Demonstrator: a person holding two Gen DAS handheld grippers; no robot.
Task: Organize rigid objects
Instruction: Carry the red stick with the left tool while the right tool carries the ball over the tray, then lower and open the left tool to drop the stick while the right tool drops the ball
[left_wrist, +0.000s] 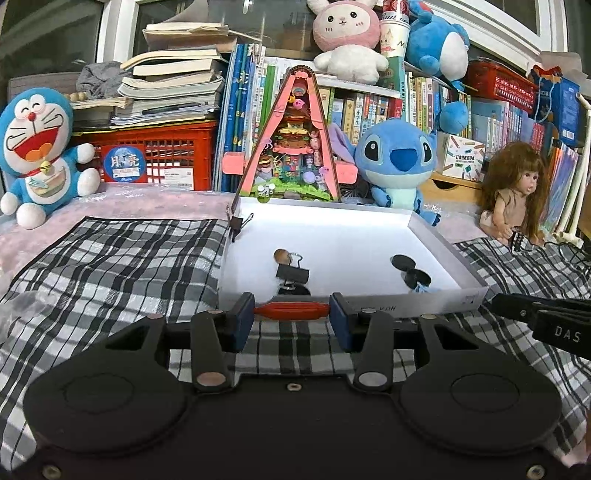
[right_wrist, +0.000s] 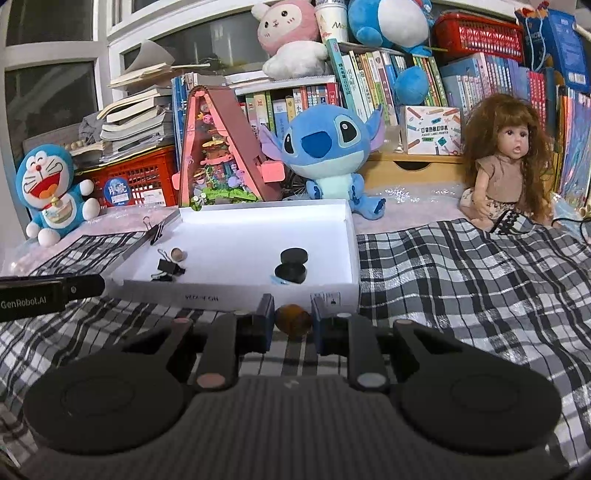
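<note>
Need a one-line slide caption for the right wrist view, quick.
Right gripper holds a small brown nut-like piece just short of the white box, which already holds binder clips and black discs.

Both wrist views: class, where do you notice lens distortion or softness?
Left wrist view: the white box edges and plaid cloth bow outward, fisheye bending; corners go dark. Right wrist view: same curving; the brown object between the fingers looks soft, dim.
</note>
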